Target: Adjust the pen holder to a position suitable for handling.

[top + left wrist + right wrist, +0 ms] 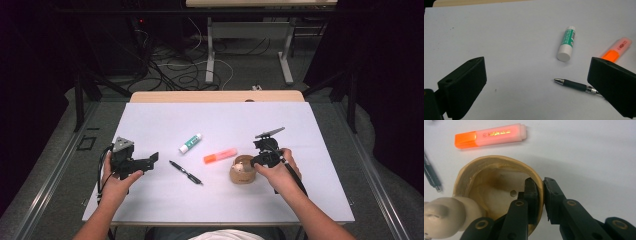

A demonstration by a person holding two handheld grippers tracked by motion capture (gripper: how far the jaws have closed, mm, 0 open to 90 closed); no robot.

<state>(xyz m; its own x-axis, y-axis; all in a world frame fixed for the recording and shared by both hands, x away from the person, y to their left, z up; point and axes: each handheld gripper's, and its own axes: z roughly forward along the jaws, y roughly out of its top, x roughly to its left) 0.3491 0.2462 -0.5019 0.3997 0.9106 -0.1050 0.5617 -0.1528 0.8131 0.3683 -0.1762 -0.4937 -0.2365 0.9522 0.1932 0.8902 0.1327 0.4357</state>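
The white table (165, 200) carries everything. The right gripper (541, 192) is clamped on the wall of the wooden cup (477, 167), one jaw inside the rim and one outside; a pale rounded figure (446, 216) sits on the cup's rim beside those jaws. The left gripper (142, 167) stands wide open and holds nothing, well apart from the cup. Ahead of its jaws lie the orange highlighter (617, 48), the glue stick (567, 43) and the black pen (575, 85), the highlighter also just beyond the cup.
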